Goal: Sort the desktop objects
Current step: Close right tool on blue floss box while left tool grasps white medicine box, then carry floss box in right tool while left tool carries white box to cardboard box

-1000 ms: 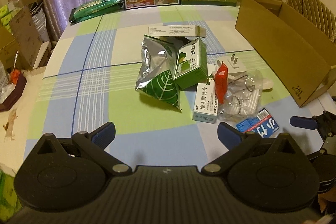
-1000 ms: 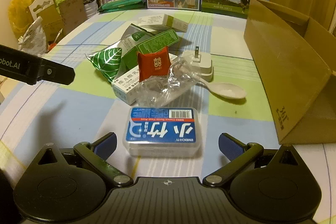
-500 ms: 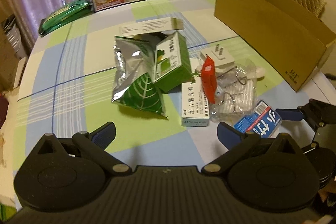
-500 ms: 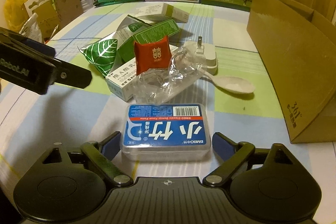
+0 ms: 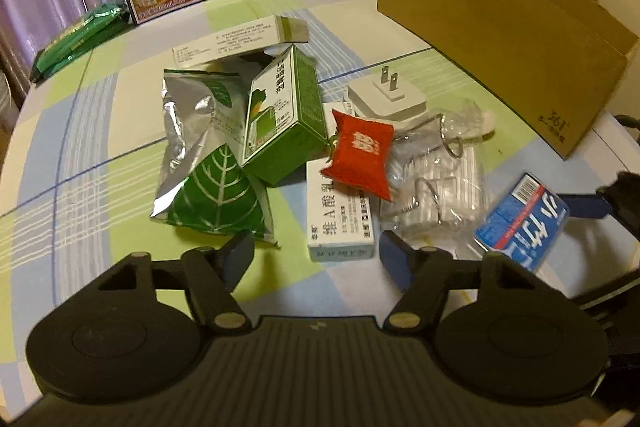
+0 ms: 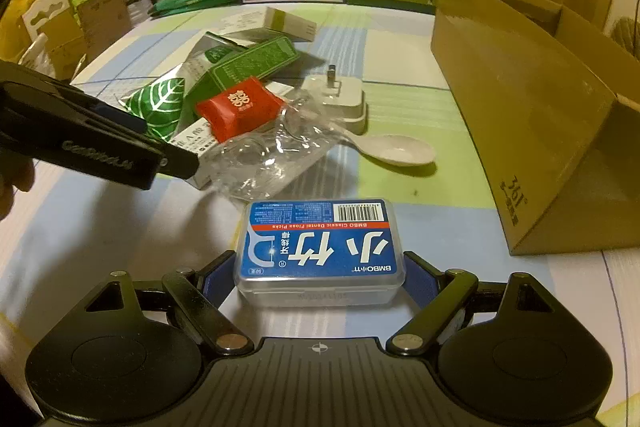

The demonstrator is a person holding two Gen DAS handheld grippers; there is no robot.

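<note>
Two views cover this moment. Left wrist view: your left tongs (image 5: 316, 253) stand spread and empty, low over the table (image 5: 80, 155), with the end of the white medicine carton (image 5: 340, 219) lying between the tips. The red pouch (image 5: 360, 155) rests on that carton, beside the crinkled clear bag (image 5: 440, 179). The floss-pick box (image 5: 520, 223) lies tilted at the right, at the right tongs.

Right wrist view: your right tongs (image 6: 318, 277) bracket the floss-pick box (image 6: 320, 247), pads at its short ends; whether they press cannot be told. Judge the box light, rigid and slick-walled; grip the short ends squarely, low on the walls, with moderate force. The open cardboard box (image 6: 520, 107) stands just to the right, the likely destination.
</note>
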